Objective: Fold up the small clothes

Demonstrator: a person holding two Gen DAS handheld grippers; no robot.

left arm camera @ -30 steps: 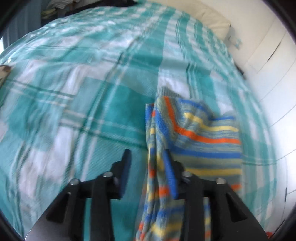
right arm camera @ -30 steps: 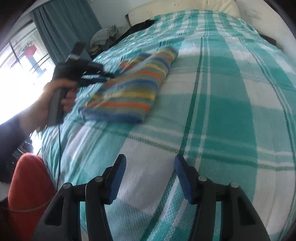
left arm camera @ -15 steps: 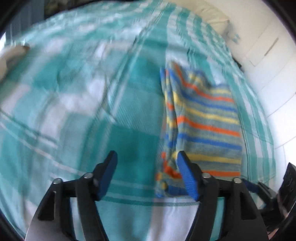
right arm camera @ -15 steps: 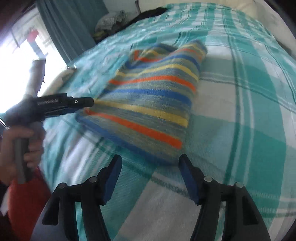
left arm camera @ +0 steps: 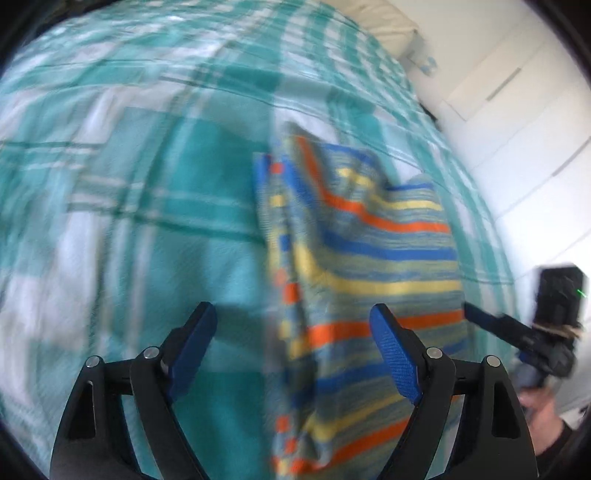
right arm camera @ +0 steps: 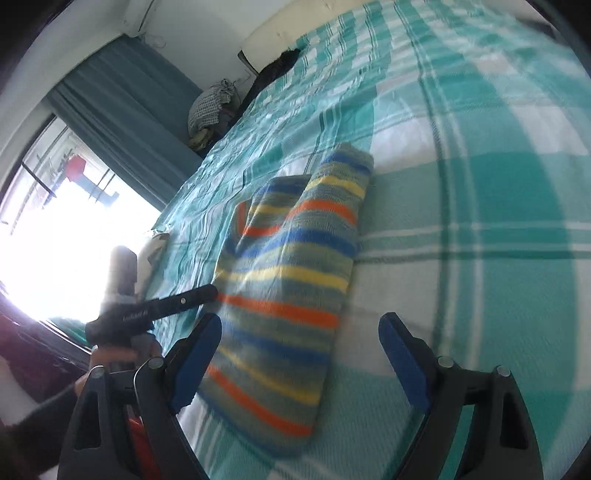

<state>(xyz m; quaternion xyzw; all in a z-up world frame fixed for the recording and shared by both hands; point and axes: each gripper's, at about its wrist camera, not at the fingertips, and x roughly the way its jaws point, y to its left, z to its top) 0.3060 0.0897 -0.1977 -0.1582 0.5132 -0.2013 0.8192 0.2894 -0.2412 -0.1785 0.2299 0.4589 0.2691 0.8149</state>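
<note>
A folded striped garment (left arm camera: 369,254), in blue, orange, yellow and grey bands, lies flat on the teal plaid bedspread (left arm camera: 155,229). My left gripper (left arm camera: 291,314) is open just above it, the garment's left folded edge lying between the jaws and touched by neither pad. My right gripper (right arm camera: 300,321) hovers over the near end of the garment (right arm camera: 291,266); its jaws are opening and the pads do not press on the cloth. Each gripper shows in the other's view: the right gripper (left arm camera: 484,314) at the garment's right edge, the left gripper (right arm camera: 199,295) at its left edge.
A cream pillow (right arm camera: 280,33) lies at the head of the bed. A heap of clothes (right arm camera: 210,107) and a dark item (right arm camera: 273,70) sit by the teal curtain (right arm camera: 122,122) and bright window. White cupboard doors (left arm camera: 517,122) stand close along the other side.
Both grippers' jaws stand wider than before. My right gripper has swung across the bed to the garment, which now lies under its fingers. My left gripper pulled back, then sank toward the folded edge.
</note>
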